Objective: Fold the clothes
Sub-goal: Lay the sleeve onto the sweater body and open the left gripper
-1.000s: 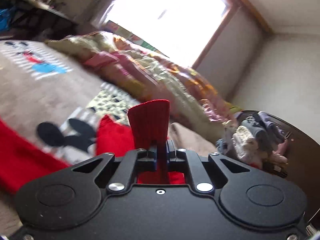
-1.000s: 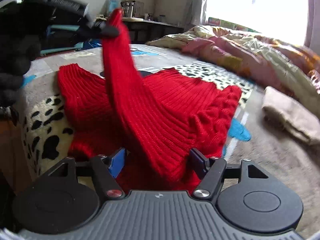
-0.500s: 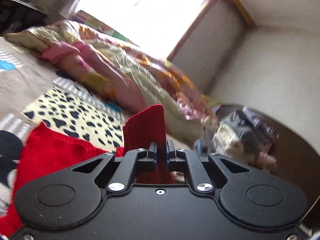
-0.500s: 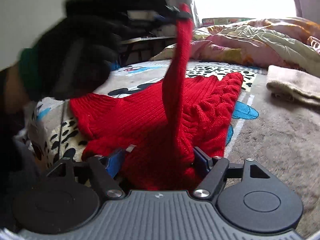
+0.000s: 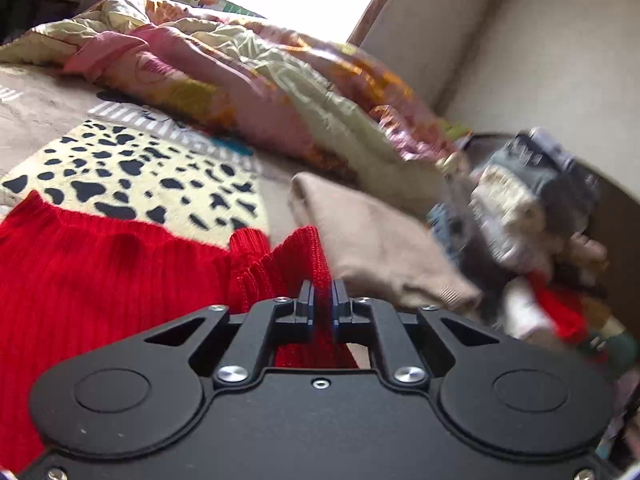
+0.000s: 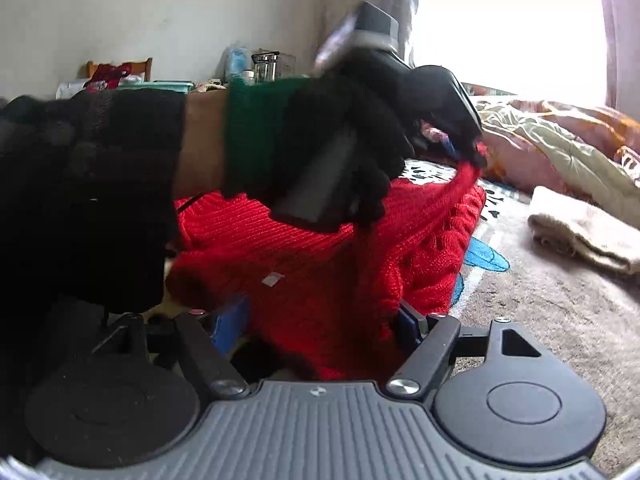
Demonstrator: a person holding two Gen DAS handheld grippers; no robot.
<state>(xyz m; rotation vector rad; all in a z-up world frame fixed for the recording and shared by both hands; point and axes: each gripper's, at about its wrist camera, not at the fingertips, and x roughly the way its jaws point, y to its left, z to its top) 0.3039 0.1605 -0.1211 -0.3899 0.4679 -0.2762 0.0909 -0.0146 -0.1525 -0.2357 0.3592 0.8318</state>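
Red knit sweater (image 6: 320,264) lies on the bed (image 6: 560,320); left gripper (image 5: 322,304) fingers pinch its sleeve (image 6: 448,204), right gripper (image 6: 324,320) fingers wide, sweater between

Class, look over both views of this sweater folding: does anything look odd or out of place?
Little stands out. The red sweater lies rumpled, its sleeve pinched in the left tool; the right tool stands open around its near edge.

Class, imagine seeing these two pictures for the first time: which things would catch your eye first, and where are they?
The bright red sweater spread on the bed dominates. The left gripper is shut on its sleeve, drawn across the body, in a black-gloved hand. Behind lie a floral quilt and a folded beige garment.
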